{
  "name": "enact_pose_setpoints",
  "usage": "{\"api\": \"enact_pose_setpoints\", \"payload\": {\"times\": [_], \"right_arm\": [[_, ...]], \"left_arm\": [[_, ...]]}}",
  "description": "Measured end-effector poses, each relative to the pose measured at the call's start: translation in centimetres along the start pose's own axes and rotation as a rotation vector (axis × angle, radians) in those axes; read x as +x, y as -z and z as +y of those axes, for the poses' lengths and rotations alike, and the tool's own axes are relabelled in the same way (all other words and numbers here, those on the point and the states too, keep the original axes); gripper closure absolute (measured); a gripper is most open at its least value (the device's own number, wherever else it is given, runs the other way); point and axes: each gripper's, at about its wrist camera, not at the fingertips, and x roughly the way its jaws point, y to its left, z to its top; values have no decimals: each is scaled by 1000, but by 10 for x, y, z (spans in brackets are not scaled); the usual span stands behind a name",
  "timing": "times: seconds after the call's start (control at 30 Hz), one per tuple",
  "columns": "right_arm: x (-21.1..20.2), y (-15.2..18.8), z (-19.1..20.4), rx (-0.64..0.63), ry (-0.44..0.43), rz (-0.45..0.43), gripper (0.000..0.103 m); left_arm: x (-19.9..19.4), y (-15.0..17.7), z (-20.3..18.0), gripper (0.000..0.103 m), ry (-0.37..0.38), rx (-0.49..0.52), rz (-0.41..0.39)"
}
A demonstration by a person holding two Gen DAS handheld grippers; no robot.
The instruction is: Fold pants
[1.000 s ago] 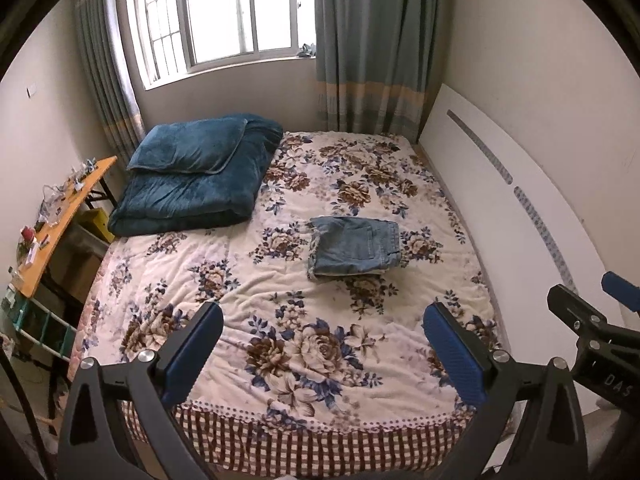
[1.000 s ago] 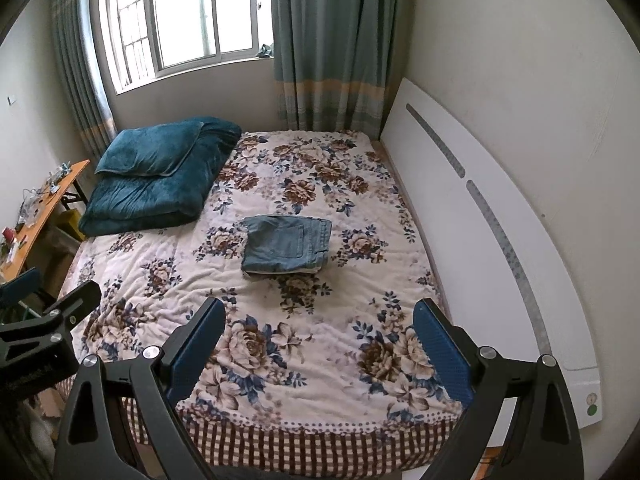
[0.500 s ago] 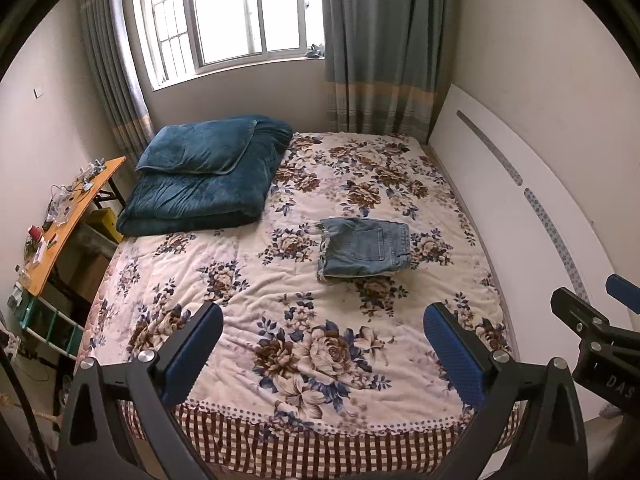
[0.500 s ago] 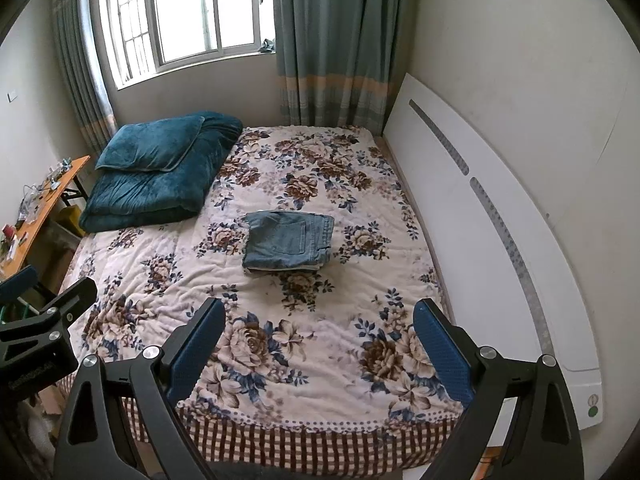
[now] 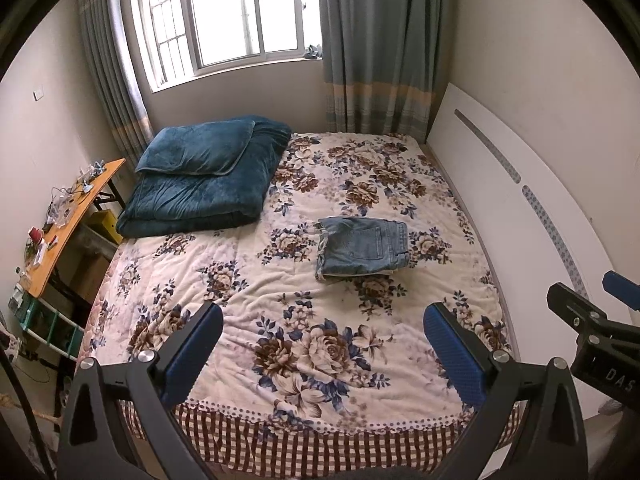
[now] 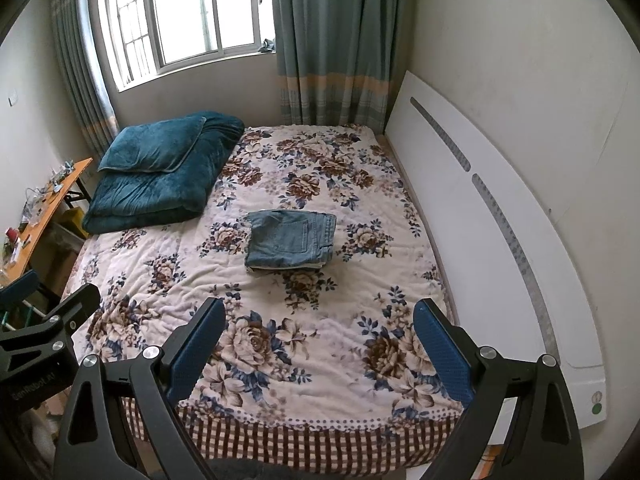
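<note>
The blue denim pants [image 5: 362, 249] lie folded into a compact rectangle near the middle of the floral bedspread [image 5: 280, 320]; they also show in the right wrist view [image 6: 291, 239]. My left gripper [image 5: 322, 320] is open and empty, held above the foot of the bed, well back from the pants. My right gripper [image 6: 320, 316] is open and empty too, beside the left one. The right gripper's body shows at the right edge of the left wrist view [image 5: 592, 320], and the left gripper's body shows at the left edge of the right wrist view [image 6: 44, 328].
A folded teal blanket with a pillow [image 5: 204, 184] lies at the bed's far left. A white headboard panel [image 5: 520, 208] leans along the right wall. A cluttered orange side table [image 5: 60, 224] stands left of the bed. A window and curtains [image 5: 372, 40] are behind.
Both grippers have drawn back and tilted slightly, so the bed and pants shift a little in view. The pants have not moved. Both grippers stay open.
</note>
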Motion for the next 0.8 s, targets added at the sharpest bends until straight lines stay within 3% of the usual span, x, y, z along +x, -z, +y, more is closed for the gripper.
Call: {"api": "enact_pose_setpoints", "payload": {"times": [0.8], "right_arm": [[-4, 9, -14, 23, -24, 15, 6]], "left_arm": [[-4, -3, -13, 0, -5, 8, -4]]}}
